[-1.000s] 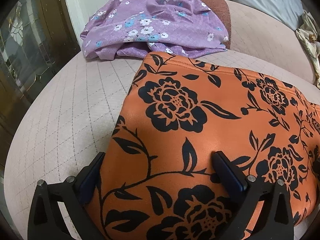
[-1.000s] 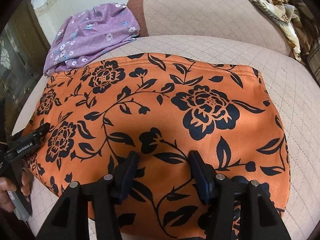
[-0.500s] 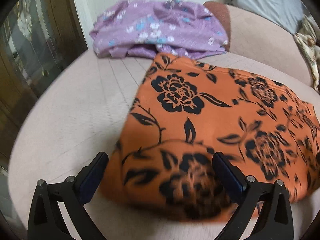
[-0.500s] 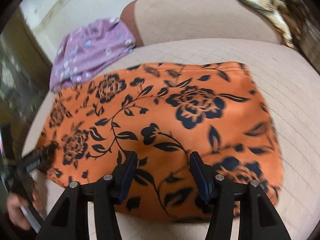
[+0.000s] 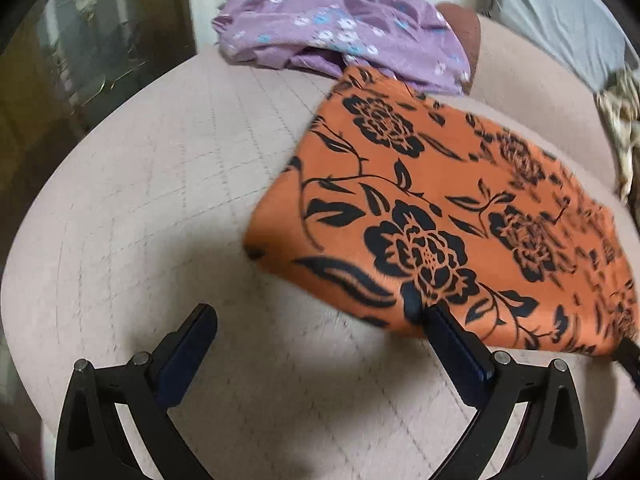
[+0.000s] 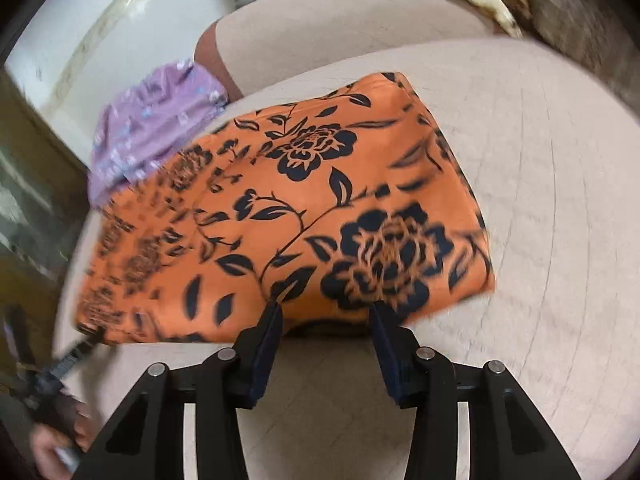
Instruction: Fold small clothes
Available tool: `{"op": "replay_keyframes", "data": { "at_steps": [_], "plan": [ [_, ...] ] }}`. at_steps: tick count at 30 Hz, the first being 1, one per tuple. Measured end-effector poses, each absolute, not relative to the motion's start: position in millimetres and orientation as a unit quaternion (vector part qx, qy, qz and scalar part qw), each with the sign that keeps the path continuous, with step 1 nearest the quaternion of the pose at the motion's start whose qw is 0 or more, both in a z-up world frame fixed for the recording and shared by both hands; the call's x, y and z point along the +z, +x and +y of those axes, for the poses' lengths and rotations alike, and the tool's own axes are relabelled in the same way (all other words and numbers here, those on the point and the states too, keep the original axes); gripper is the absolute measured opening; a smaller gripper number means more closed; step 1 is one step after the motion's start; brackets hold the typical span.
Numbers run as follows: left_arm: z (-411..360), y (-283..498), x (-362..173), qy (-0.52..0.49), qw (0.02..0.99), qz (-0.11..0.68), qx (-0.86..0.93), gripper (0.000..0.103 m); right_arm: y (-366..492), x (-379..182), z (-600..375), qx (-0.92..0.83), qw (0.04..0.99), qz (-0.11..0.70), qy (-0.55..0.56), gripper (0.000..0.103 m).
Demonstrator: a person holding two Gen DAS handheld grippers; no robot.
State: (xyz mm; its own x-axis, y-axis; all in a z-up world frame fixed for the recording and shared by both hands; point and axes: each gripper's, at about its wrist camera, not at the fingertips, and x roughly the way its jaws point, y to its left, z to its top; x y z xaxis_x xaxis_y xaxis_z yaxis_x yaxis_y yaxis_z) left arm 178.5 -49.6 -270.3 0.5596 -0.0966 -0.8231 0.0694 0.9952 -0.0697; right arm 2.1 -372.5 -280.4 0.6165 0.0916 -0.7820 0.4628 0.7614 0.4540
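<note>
An orange garment with black flowers (image 5: 452, 208) lies flat and folded on the pink quilted bed (image 5: 160, 200). It also shows in the right wrist view (image 6: 288, 216). My left gripper (image 5: 320, 320) is open and empty, just off the garment's near left edge; its right finger touches the cloth's edge. My right gripper (image 6: 326, 312) is open and empty at the garment's near edge, fingertips at the hem. The left gripper (image 6: 76, 354) also shows at the garment's left corner in the right wrist view.
A crumpled purple flowered garment (image 5: 344, 36) lies at the back of the bed, also visible in the right wrist view (image 6: 156, 120). A pink bolster (image 6: 360, 28) runs behind. A grey pillow (image 5: 560, 20) and patterned cloth (image 5: 620, 120) lie at the right. A glass cabinet (image 5: 80, 40) stands left.
Both grippers have drawn back off the orange garment toward its near edge. The garment now lies shorter and farther away, and the views have tilted.
</note>
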Motion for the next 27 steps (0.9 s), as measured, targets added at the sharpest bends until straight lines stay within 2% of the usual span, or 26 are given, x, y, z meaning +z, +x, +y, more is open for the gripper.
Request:
{"op": "replay_keyframes", "data": {
  "at_steps": [5, 12, 18, 27],
  "plan": [
    [-36, 157, -265, -0.050, 0.883, 0.465, -0.046, 0.103, -24, -279, -372, -0.091, 0.828, 0.409, 0.373, 0.050],
    [-38, 140, -253, -0.014, 0.903, 0.430, -0.025, 0.103, -29, -262, -357, -0.094, 0.856, 0.378, 0.340, 0.050],
    [-42, 144, -246, -0.004, 0.913, 0.408, -0.023, 0.103, -31, -258, -369, -0.096, 0.857, 0.347, 0.369, 0.050],
    [-52, 149, -237, -0.004, 0.922, 0.385, -0.028, 0.103, -20, -272, -363, -0.054, 0.835, 0.365, 0.408, 0.050]
  ]
}}
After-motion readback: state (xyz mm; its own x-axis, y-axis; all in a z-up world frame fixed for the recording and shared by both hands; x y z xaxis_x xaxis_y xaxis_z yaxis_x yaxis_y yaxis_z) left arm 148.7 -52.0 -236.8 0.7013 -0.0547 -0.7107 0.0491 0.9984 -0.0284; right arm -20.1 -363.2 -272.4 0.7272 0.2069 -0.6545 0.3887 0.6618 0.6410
